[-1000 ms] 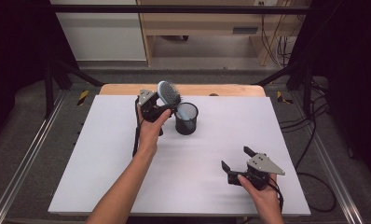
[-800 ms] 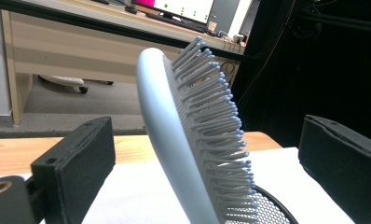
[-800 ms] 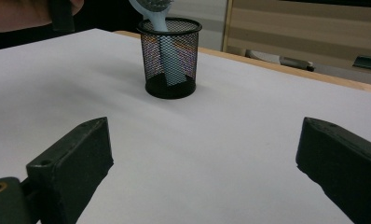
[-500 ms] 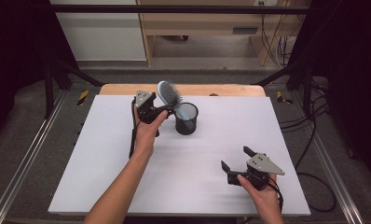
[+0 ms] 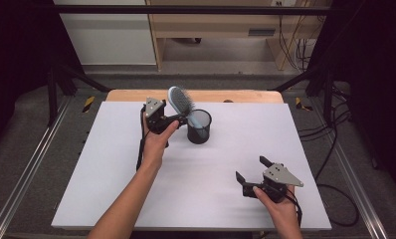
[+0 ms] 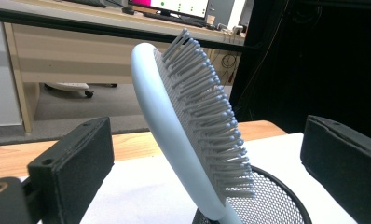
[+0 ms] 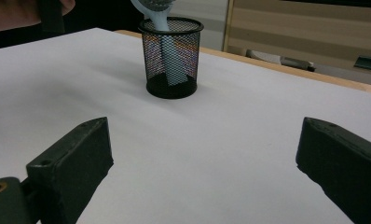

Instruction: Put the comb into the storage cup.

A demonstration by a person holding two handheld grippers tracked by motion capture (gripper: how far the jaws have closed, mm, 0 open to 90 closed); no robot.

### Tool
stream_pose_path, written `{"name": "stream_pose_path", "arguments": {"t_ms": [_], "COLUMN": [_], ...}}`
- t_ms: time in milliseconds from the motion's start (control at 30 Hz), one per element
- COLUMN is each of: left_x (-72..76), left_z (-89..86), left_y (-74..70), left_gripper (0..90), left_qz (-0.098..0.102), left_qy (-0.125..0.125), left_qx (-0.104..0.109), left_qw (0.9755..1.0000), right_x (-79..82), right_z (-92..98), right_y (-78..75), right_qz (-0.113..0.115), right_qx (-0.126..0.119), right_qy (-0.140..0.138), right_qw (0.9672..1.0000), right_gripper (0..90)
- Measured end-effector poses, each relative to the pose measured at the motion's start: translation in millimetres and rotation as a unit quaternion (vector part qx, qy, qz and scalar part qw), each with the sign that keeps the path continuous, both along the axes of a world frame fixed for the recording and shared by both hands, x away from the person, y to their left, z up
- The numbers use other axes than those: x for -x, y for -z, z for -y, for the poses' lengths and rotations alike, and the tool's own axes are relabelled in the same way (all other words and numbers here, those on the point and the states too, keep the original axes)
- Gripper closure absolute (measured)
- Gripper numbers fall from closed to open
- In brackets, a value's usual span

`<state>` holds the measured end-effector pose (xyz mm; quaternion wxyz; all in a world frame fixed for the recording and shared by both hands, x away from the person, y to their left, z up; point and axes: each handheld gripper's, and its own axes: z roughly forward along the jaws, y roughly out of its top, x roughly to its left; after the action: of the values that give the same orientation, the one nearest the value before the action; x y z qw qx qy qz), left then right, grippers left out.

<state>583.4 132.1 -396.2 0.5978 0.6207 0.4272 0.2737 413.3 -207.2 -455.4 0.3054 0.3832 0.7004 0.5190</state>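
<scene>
Placement is largely done, by my judgement. The pale blue oval plastic hairbrush stands handle-down in the black wire-mesh pen cup, which sits toward the far middle of the white-topped desk. In the right gripper view the handle shows through the mesh, reaching to the cup floor. What I judge to be left: backing my left tool clear without tipping the brush, and confirming it rests on its own.

Orientation: the brush's long axis runs steeply upward, tilted off vertical, head leaning out over the cup rim toward my left tool. The head is uppermost. In the left gripper view the bristles face that view's right, the smooth back its left.

Left tool: jaws spread wide, one on either side of the brush head, neither pad touching it, as far as the left gripper view shows.

Right tool: jaws spread, holding nothing, low over the near right of the desk, well apart from the cup and aimed toward it.
</scene>
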Motion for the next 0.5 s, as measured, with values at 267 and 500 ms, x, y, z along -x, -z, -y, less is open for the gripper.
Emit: {"name": "stream_pose_path", "arguments": {"t_ms": [267, 500], "left_x": [5.1, 8.8], "left_z": [-2.5, -4.3], "left_y": [-0.9, -2.4], "left_gripper": [2.4, 2.1], "left_qz": [0.003, 0.006], "left_qy": [0.000, 0.001], "left_qx": [-0.003, -0.009], "left_qw": [1.0000, 0.9999], "right_x": [0.1, 0.5], "right_z": [0.7, 0.2], "right_y": [-0.5, -0.7], "right_qz": [0.000, 0.000], "right_qx": [-0.001, -0.001], "right_qy": [0.001, 0.000], "right_qw": [1.0000, 1.0000], "right_gripper": [3.7, 3.7]}}
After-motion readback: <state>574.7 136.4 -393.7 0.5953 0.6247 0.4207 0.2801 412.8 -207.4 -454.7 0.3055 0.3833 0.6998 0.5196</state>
